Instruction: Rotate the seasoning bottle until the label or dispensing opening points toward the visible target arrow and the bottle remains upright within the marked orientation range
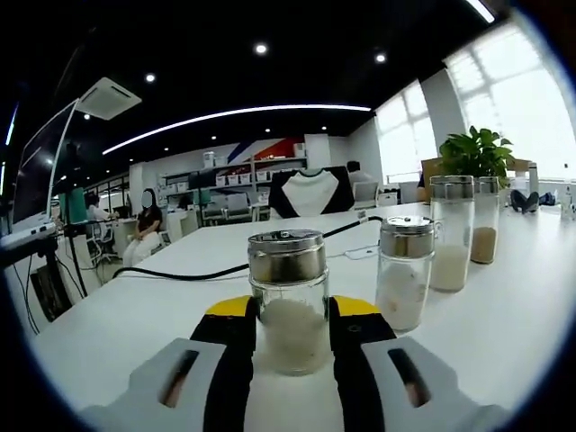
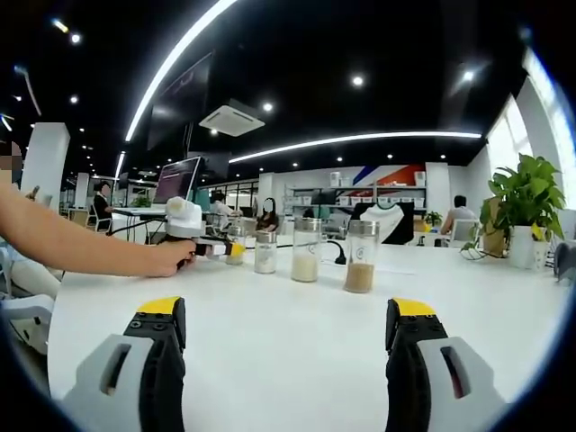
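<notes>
Bottle, glass with steel cap, white grains inside: upright on the white counter, standing between the jaws of the left gripper. Black pads lie just beside its glass on both sides; whether they press it cannot be told from the left gripper view.

Second bottle, white contents: just right of the first, a little farther. Third bottle, taller, white contents, then fourth bottle, brown contents, farther right in the same line. Black cable runs across the counter behind the row. Potted plant beyond the tall bottles, by the window. Seated person far off at left; shelves along the back wall.

Right gripper: jaws set wide apart with bare counter between them, holding nothing. The right gripper view gives the side aspect: an arm reaches in from the left, its hand on the left gripper at the far end of the four-bottle row, the brown one nearest the camera. This hand and arm partly hide the first bottle. Plant at right edge; monitor behind the hand.
</notes>
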Demonstrator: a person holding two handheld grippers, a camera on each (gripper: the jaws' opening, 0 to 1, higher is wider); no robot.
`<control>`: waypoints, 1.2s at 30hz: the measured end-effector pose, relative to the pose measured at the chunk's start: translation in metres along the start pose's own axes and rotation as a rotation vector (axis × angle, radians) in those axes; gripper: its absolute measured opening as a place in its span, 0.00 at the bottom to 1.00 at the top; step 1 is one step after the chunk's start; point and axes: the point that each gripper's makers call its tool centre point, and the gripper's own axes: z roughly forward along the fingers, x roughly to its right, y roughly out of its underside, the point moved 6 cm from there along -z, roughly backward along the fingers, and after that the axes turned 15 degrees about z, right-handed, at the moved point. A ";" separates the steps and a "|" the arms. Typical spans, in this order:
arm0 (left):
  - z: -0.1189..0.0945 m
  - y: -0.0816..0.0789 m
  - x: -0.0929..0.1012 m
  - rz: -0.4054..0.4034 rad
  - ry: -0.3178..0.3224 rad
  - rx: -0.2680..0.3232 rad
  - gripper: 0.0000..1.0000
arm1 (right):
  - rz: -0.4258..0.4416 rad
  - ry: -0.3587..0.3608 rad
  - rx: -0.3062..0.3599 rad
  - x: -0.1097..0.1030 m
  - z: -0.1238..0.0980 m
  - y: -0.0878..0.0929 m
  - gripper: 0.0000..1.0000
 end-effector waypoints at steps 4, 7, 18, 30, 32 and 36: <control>-0.004 -0.002 -0.001 -0.038 -0.002 0.016 0.33 | 0.004 -0.002 0.003 0.000 0.000 0.000 0.93; -0.008 -0.003 0.002 -0.060 0.000 0.023 0.33 | 0.006 -0.002 0.004 0.001 -0.001 -0.001 0.93; -0.014 -0.006 0.005 -0.093 0.015 0.049 0.33 | 0.011 0.000 0.008 0.002 -0.002 -0.001 0.93; -0.027 -0.011 0.007 -0.112 0.029 0.083 0.33 | 0.010 0.001 0.007 0.001 -0.002 -0.001 0.93; -0.031 -0.012 0.008 -0.114 0.029 0.094 0.33 | 0.009 0.001 0.006 0.001 -0.002 -0.001 0.93; -0.040 -0.015 0.010 -0.114 0.034 0.102 0.33 | 0.011 0.002 0.007 0.001 -0.002 -0.001 0.93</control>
